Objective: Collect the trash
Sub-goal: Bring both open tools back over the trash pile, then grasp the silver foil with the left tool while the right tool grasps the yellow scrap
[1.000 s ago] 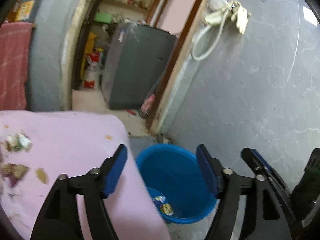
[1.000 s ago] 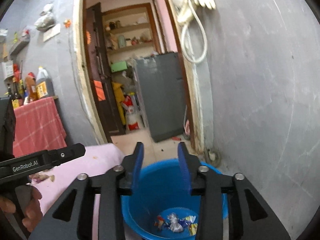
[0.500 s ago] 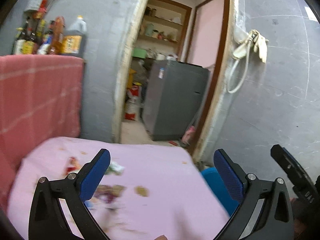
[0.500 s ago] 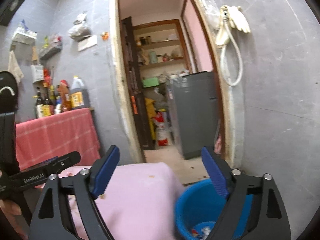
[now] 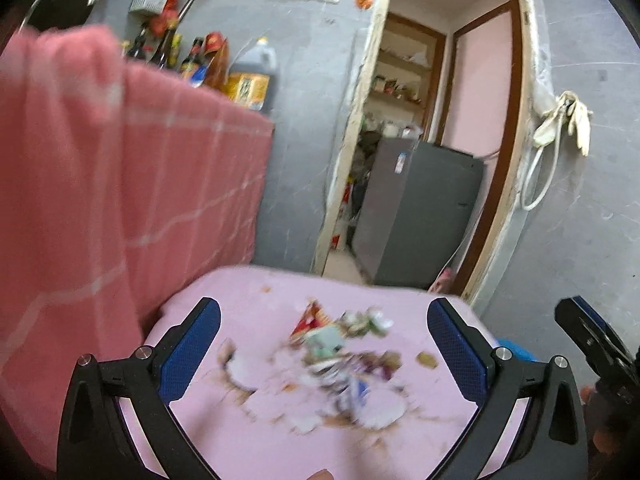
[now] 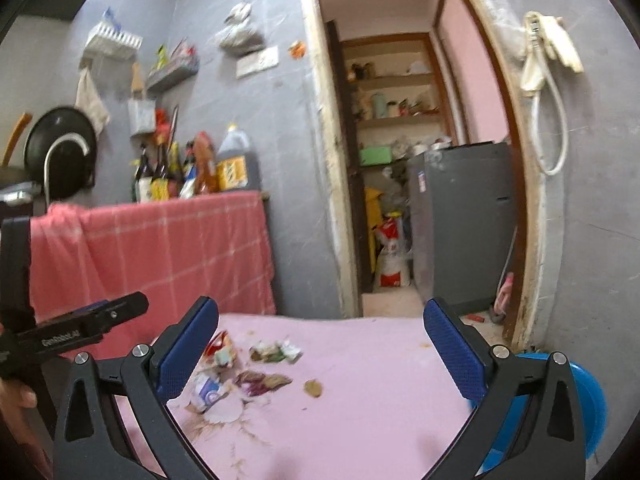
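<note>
Right, we have both tools wide open and holding nothing.

Left hand-held gripper (image 5: 323,350): the trash pile (image 5: 344,356) lies straight ahead of it on the pink worktop (image 5: 256,432), just beyond and between its fingers, spilling slightly toward its right finger. Red packet (image 5: 310,318) sits at the far edge of the pile; a white disc-like scrap (image 5: 378,414) is nearest us. No clear long axis; the pile is a loose clump.

Right hand-held gripper (image 6: 320,352): the same trash pile (image 6: 244,376) lies ahead and off to its left, close by its left finger. A lone brown scrap (image 6: 313,388) sits nearer its centre line. The blue bucket (image 6: 588,404) is low to its right, partly behind its right finger.

Judgement: the left one is better lined up for the next pick; the right one is nearer the bucket.

Hard to read: the left view is motion-blurred, so we cannot separate single items there. The bucket's inside is cut off in the right view, and only a sliver of blue shows in the left view. The worktop's near edge is hidden under both tools.
</note>
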Available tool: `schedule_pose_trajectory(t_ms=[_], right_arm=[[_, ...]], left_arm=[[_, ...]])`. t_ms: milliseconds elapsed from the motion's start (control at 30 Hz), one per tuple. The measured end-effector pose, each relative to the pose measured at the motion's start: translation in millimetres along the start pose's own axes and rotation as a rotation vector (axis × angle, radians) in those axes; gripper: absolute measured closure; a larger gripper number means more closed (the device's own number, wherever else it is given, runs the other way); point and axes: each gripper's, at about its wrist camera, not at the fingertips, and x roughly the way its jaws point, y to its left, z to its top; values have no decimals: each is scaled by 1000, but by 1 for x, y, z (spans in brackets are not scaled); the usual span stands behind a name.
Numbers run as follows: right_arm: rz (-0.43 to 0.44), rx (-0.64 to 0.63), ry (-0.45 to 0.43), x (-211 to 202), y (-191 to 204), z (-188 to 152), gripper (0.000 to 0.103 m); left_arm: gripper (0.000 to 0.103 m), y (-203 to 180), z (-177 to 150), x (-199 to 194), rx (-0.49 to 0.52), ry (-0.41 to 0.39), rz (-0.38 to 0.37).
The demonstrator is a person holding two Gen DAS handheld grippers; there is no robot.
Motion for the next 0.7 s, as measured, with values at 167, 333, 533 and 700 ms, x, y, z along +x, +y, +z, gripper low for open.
schedule_pose_trajectory(t_ms=[167, 333, 533, 700], right_arm=[[13, -38, 130, 31, 7, -14, 0], [37, -39, 268, 58, 0, -31, 4], [75, 9, 441, 91, -10, -46, 27], [74, 13, 576, 118, -12, -58, 50]], left_arm=[[2, 20, -19, 10, -15, 104, -2], [2, 19, -33, 23, -18, 195, -60], [9, 6, -37, 41, 3, 279, -105], [28, -3, -42, 57, 9, 357, -149]])
